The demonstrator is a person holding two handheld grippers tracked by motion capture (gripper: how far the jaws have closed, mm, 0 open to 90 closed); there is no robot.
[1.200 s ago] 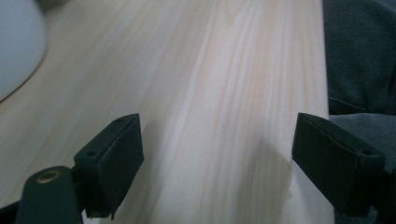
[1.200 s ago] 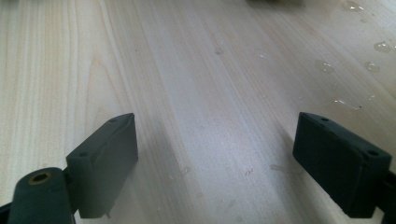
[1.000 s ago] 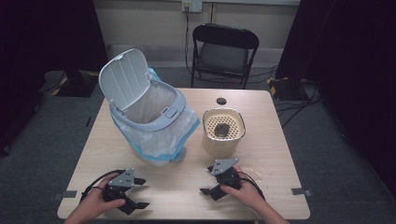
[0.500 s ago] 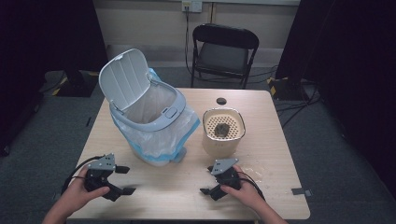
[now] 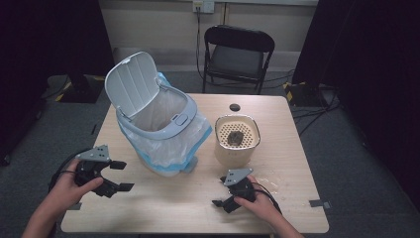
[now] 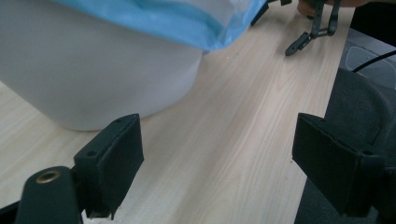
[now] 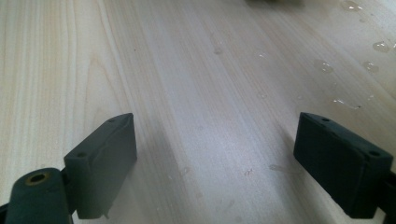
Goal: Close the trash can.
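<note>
A white bin with its lid up and a blue-edged bag liner stands left of centre on the wooden table. My left gripper hovers above the table's left front corner, jaws open and empty, pointing at the bin. In the left gripper view the open left gripper faces the bin's white wall and the hanging bag. My right gripper rests low at the front, below a cream pot, open with nothing in it. The right gripper looks along bare wood.
The cream pot has a perforated insert with a dark lump in it. A small black disc lies near the far edge. Water drops dot the wood by the right gripper. A black folding chair stands behind the table.
My left gripper has risen off the table and moved left, toward the table's left edge, jaws still open. The right gripper has stayed put.
</note>
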